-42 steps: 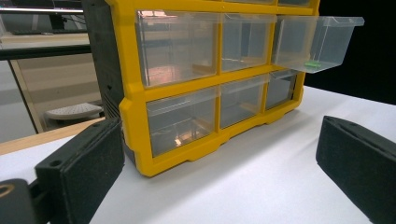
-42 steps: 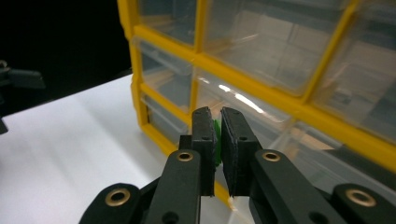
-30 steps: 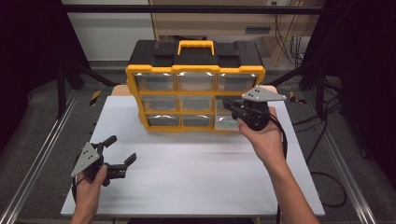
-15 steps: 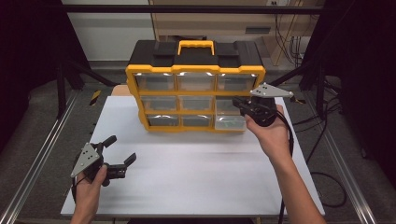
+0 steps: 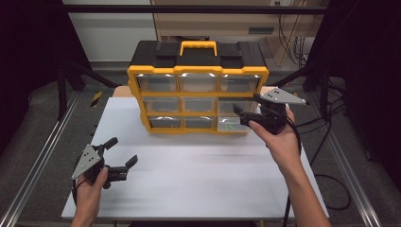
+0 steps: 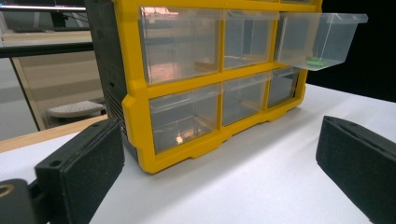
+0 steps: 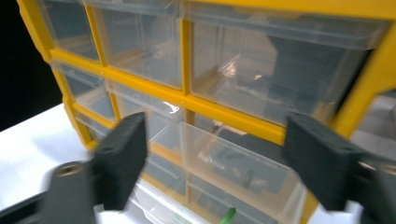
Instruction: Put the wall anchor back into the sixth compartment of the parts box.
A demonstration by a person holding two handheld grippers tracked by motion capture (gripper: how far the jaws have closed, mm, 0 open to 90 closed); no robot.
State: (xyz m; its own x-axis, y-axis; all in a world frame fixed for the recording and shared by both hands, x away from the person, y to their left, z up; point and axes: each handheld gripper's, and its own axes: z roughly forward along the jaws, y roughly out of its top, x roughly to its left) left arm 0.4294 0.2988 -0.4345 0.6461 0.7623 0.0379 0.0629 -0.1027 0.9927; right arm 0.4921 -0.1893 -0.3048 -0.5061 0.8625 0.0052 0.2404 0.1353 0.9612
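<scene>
A yellow and black organizer (image 5: 198, 71) with clear drawers stands at the back of the white table (image 5: 198, 175). Its right drawer in the middle row (image 5: 231, 119) is pulled part way out, and a small green piece (image 6: 315, 59) lies in it. My right gripper (image 5: 242, 115) is at that drawer's front. Its jaws have just been opening and now stand wide apart, with the drawer (image 7: 233, 163) between the pads but untouched. My left gripper (image 5: 124, 152) rests open low at the table's front left, nothing between its pads (image 6: 79, 172).
The organizer's other drawers (image 6: 182, 44) are shut. Metal rails (image 5: 38, 161) run along both sides of the table, and cables (image 5: 331, 184) hang off its right edge. Bare white tabletop lies between the two hands.
The right gripper's jaws have gone from shut to wide open at the pulled-out drawer's front. The right hand shifted only slightly. The left hand and gripper kept still.
</scene>
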